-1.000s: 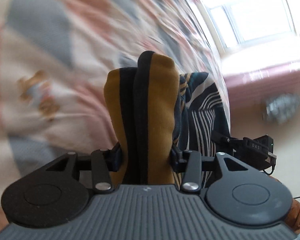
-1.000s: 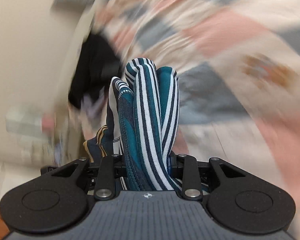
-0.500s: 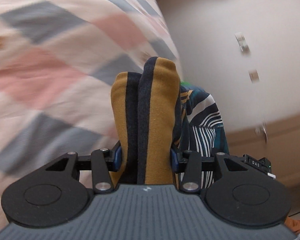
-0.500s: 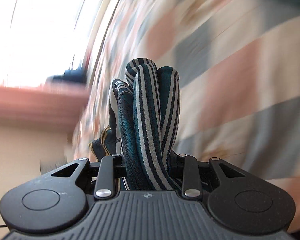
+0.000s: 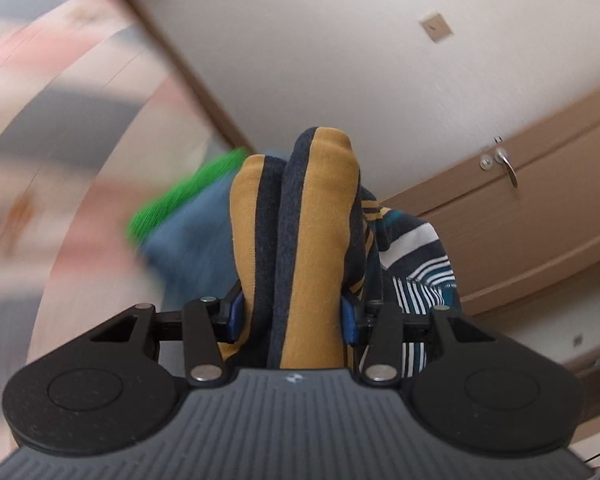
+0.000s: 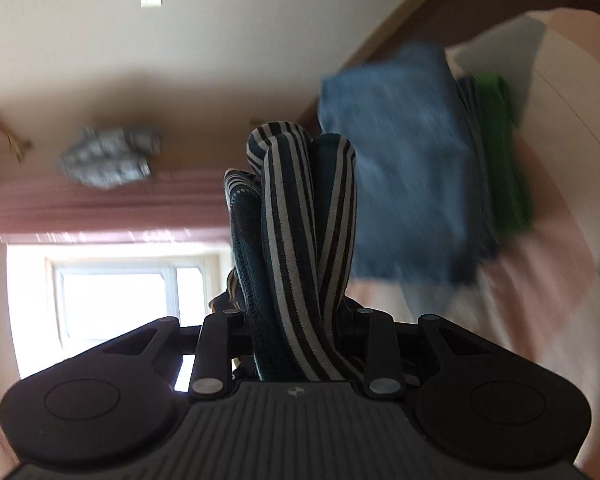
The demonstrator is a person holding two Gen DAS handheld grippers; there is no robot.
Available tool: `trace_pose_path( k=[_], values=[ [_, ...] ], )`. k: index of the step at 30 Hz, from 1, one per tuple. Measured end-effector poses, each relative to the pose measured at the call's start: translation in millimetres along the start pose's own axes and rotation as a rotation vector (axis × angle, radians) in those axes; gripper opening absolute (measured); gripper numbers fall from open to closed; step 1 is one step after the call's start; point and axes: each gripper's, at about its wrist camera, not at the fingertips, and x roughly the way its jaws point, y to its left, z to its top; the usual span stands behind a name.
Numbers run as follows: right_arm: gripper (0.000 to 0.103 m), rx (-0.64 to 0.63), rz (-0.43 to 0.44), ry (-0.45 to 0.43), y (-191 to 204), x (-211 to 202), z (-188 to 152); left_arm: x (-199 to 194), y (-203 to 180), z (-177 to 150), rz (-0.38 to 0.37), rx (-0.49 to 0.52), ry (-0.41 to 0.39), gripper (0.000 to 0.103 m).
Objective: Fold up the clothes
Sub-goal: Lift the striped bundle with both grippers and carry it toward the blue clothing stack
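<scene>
Left gripper [image 5: 291, 316] is clamped on a bunched fold of the striped garment [image 5: 308, 248], mustard and navy bands squeezed between its blue pads [image 5: 235, 316]. Right gripper [image 6: 300, 344] pinches the same garment's teal-and-white striped part. Beyond them, blurred, a blue folded cloth [image 6: 400, 176] and a green one [image 6: 500, 152] lie on the checked bedspread [image 5: 39, 120].
</scene>
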Motion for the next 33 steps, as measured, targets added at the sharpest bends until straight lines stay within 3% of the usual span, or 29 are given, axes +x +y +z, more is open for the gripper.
trace_pose_path(
  k=[4, 8, 11, 13, 15, 21, 23, 25, 29, 31, 32, 33],
  values=[
    [0.030, 0.117, 0.109, -0.141, -3, 26, 26, 50, -31, 77, -0.009, 0.168, 0.055, 0.040],
    [0.030, 0.287, 0.173, -0.279, -32, 51, 34, 119, -37, 111, 0.004, 0.291, 0.183, 0.041],
    [0.030, 0.369, 0.115, -0.335, -65, 74, 39, 179, -22, 118, 0.049, 0.340, 0.297, 0.042],
    [0.032, 0.347, 0.053, -0.338, -84, 90, 44, 208, -2, 108, 0.103, 0.348, 0.335, 0.044],
    [0.032, 0.291, 0.001, -0.333, -96, 104, 48, 215, 14, 105, 0.066, 0.321, 0.305, 0.045],
    [0.032, 0.118, 0.020, -0.297, -71, 122, 53, 199, 26, 106, -0.033, 0.325, 0.246, 0.044],
    [0.032, 0.056, -0.008, -0.287, -69, 129, 57, 202, 37, 105, -0.033, 0.297, 0.251, 0.046],
    [0.031, 0.076, -0.056, -0.285, -84, 133, 68, 203, 44, 102, -0.047, 0.259, 0.241, 0.047],
    [0.031, 0.011, -0.081, -0.259, -83, 144, 70, 198, 39, 100, -0.045, 0.277, 0.234, 0.054],
    [0.039, -0.012, -0.123, -0.242, -78, 148, 71, 182, 34, 102, -0.022, 0.303, 0.203, 0.053],
    [0.049, -0.043, -0.167, -0.246, -70, 148, 72, 171, 31, 104, -0.008, 0.319, 0.170, 0.051],
    [0.049, -0.086, -0.207, -0.257, -60, 147, 73, 158, 26, 109, 0.013, 0.339, 0.119, 0.046]
  ],
)
